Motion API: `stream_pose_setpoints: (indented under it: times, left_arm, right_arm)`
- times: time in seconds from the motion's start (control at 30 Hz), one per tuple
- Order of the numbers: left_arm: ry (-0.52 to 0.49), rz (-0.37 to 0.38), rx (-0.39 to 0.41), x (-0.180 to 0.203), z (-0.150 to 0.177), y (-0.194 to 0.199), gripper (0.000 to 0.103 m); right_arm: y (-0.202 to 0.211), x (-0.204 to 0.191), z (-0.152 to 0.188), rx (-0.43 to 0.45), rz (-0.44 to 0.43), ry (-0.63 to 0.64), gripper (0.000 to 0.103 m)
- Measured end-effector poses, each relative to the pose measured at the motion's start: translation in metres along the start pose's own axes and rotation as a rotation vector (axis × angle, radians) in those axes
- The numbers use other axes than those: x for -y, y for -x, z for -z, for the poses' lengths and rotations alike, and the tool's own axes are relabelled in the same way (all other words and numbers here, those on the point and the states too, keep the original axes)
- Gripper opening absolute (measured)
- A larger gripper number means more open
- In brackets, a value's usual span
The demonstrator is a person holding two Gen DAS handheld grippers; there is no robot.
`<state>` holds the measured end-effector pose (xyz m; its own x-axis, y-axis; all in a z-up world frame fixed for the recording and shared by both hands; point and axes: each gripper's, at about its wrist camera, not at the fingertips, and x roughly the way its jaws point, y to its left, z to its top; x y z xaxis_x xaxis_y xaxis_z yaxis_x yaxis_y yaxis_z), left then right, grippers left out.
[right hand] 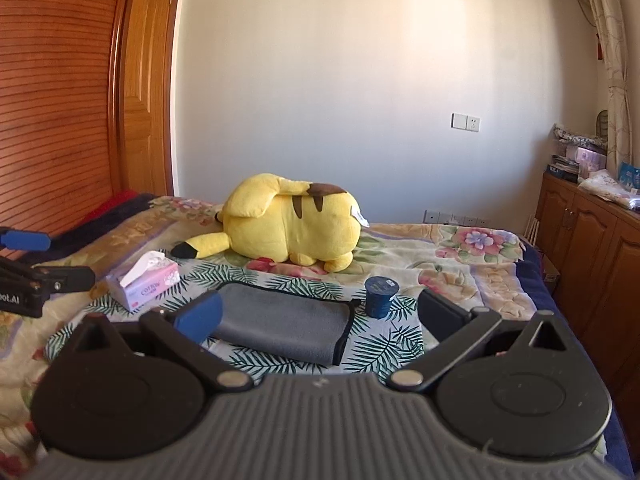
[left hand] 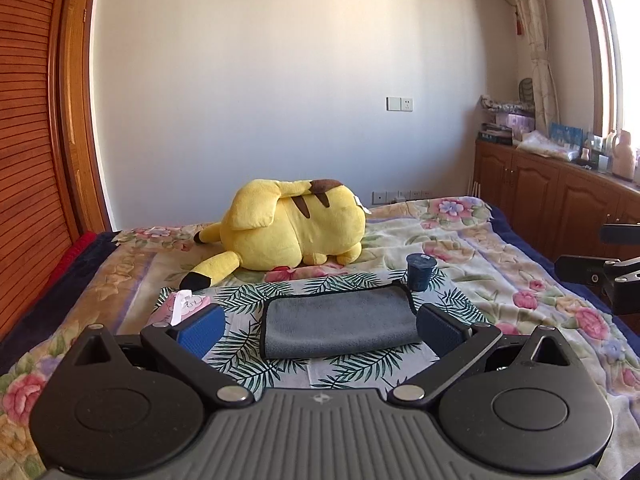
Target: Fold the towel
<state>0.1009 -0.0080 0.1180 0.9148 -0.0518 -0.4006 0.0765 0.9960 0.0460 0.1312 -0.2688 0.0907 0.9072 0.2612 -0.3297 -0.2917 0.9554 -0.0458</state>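
Note:
A grey towel with a black hem lies folded on a leaf-print cloth on the bed. It also shows in the right wrist view. My left gripper is open, its blue pads either side of the towel and held above it, empty. My right gripper is open and empty, its left pad over the towel's left end. Part of the right gripper shows at the right edge of the left wrist view, and part of the left gripper at the left edge of the right wrist view.
A yellow plush toy lies behind the towel. A dark blue cup stands at the towel's far right corner, also seen in the right wrist view. A pink tissue box sits left. Wooden cabinets line the right wall.

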Motion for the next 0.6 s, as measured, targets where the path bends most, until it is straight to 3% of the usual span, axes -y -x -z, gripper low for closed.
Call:
stream_pose_setpoints:
  times: [0.6]
  left_arm:
    - [-0.019, -0.027, 0.021, 0.017, 0.05, 0.057, 0.087]
  right_arm:
    - [0.047, -0.032, 0.023, 0.037, -0.021, 0.001, 0.103]
